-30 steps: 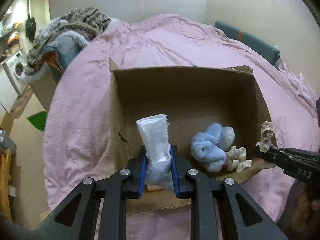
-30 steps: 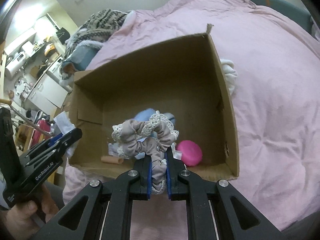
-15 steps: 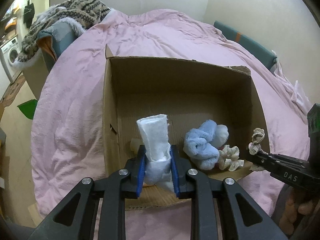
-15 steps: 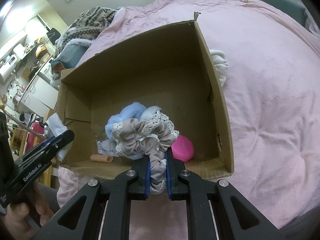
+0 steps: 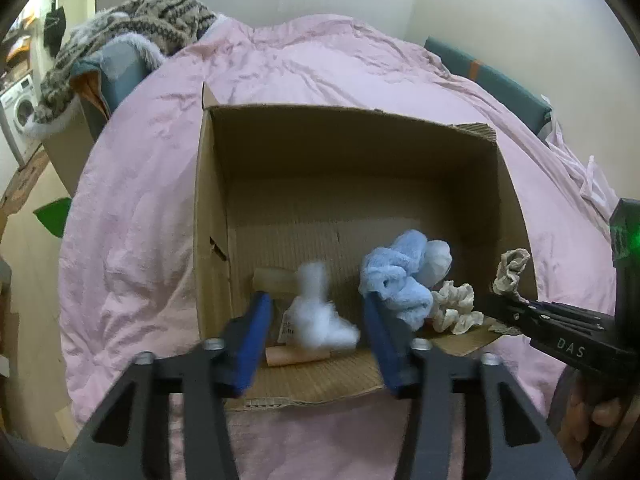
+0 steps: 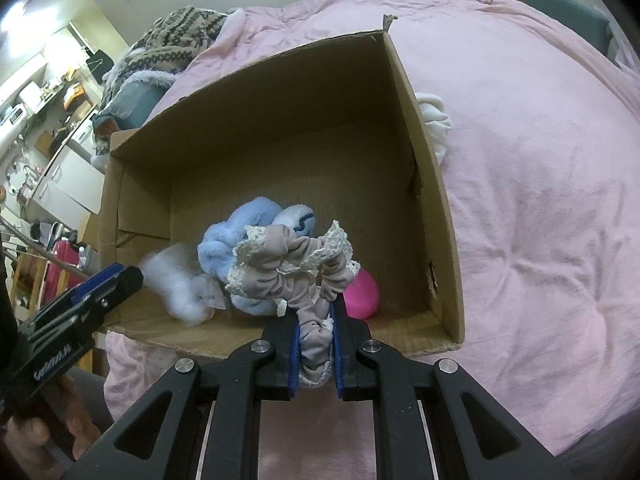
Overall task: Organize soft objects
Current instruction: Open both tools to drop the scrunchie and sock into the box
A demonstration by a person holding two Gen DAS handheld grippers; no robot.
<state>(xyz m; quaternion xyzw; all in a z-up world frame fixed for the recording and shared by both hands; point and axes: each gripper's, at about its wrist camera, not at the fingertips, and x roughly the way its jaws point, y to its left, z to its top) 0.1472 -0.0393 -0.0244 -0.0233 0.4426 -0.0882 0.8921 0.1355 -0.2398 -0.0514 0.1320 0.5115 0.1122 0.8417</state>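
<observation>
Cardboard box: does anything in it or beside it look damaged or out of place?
Yes. The cardboard box has a small tear in its right wall, low near the front. A white cloth lies outside that wall on the pink bedcover, not in the box.

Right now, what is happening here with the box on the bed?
A person is sorting soft things into a cardboard box on a pink bed cover. The left gripper has its jaws wide open, and a white cloth, blurred, is in the box in front of them. The right gripper is shut on a grey lace-edged scrunchie above the box's near edge. A blue fluffy cloth, a cream scrunchie and a pink ball lie inside.
</observation>
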